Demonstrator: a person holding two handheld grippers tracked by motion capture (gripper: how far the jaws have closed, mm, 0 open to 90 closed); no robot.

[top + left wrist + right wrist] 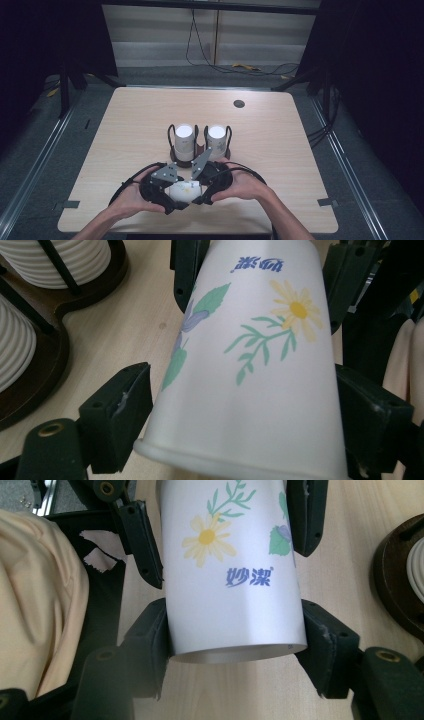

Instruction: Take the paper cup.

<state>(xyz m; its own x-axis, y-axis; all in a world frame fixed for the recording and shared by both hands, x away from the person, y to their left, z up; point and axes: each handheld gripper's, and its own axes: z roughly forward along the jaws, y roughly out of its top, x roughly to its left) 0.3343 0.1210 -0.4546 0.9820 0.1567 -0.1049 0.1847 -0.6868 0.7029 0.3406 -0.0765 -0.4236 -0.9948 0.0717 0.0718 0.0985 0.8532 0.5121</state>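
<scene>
A white paper cup [184, 190] printed with a yellow flower and green leaves lies on its side just above the table's front, held between both grippers. My left gripper [245, 410] is shut on the cup [250, 365] near its rolled rim. My right gripper [235, 640] is shut on the cup [230, 580] near its base end. In the high view the left gripper [167, 189] and right gripper [201, 184] face each other, a hand behind each.
A dark wooden holder [200, 159] with wire loops stands just beyond the grippers, carrying two stacks of white cups [184, 140] [216, 139]. The holder's base [45, 385] lies close to the left gripper. A black round grommet [239, 104] sits at the table's far side.
</scene>
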